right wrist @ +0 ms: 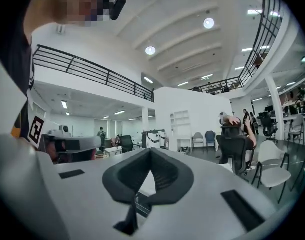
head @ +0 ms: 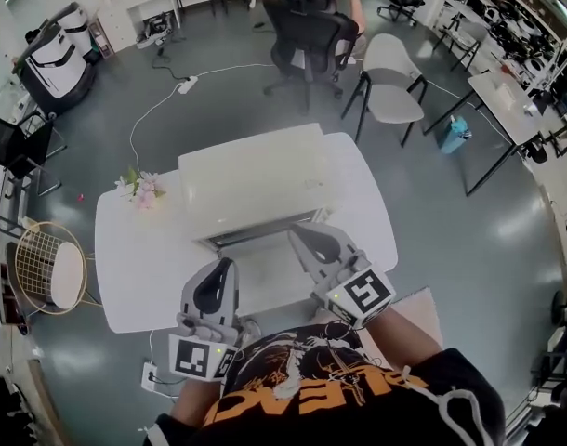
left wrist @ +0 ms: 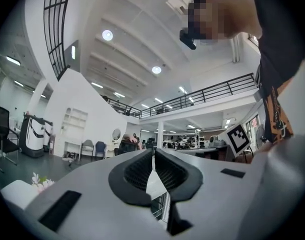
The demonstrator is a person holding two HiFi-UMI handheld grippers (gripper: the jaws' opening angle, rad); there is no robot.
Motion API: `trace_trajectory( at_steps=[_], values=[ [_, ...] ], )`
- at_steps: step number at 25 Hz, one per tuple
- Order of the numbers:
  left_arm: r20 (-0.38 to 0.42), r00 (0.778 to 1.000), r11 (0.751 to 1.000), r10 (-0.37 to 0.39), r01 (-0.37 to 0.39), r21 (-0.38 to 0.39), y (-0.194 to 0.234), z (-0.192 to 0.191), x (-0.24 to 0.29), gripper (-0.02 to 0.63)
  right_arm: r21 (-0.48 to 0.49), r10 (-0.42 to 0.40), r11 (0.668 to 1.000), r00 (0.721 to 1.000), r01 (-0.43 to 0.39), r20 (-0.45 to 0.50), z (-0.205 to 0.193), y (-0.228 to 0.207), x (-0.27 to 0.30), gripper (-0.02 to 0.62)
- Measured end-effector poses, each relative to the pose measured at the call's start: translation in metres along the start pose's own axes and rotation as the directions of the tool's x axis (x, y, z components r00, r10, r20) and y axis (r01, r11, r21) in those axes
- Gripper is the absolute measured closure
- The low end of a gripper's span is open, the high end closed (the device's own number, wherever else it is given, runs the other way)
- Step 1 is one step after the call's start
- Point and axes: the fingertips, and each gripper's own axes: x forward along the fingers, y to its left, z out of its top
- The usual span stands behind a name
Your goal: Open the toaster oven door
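Oven (head: 251, 182) stands just beyond both jaw tips, its front facing them. Left gripper (left wrist: 153, 155) and right gripper (right wrist: 150, 153) are closed, tips meeting on nothing. Part one pair, grip the handle squarely, and pull down slowly.

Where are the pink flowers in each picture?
Head view: flowers, left of the toaster oven.
Left gripper view: bottom left corner.
Right gripper view: not in it.
Shared landmark: the black office chair, seen in all three views.
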Motion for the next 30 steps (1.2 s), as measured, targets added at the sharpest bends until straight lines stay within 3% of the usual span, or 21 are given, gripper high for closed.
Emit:
trace_trajectory(
  at_steps=[4, 10, 30],
  values=[
    [-0.026, 0.999, 0.999, -0.035, 0.034, -0.007, -0.012, -0.01, 0.003, 0.569, 0.012, -0.045, 0.999, 0.999, 0.046, -0.012, -0.002, -0.008, -0.009, 0.583],
    [-0.045, 0.997, 0.998, -0.06, 0.059, -0.017, -0.022, -0.017, 0.004, 0.569, 0.007, -0.048, 0.999, 0.998, 0.049, -0.029, -0.005, -0.008, -0.016, 0.583],
    [-0.032, 0.999, 0.999, -0.043, 0.043, -0.015, -0.017, -0.014, -0.003, 0.571, -0.049, -0.006, 0.999, 0.999, 0.004, -0.036, -0.001, 0.013, -0.011, 0.583]
  ],
)
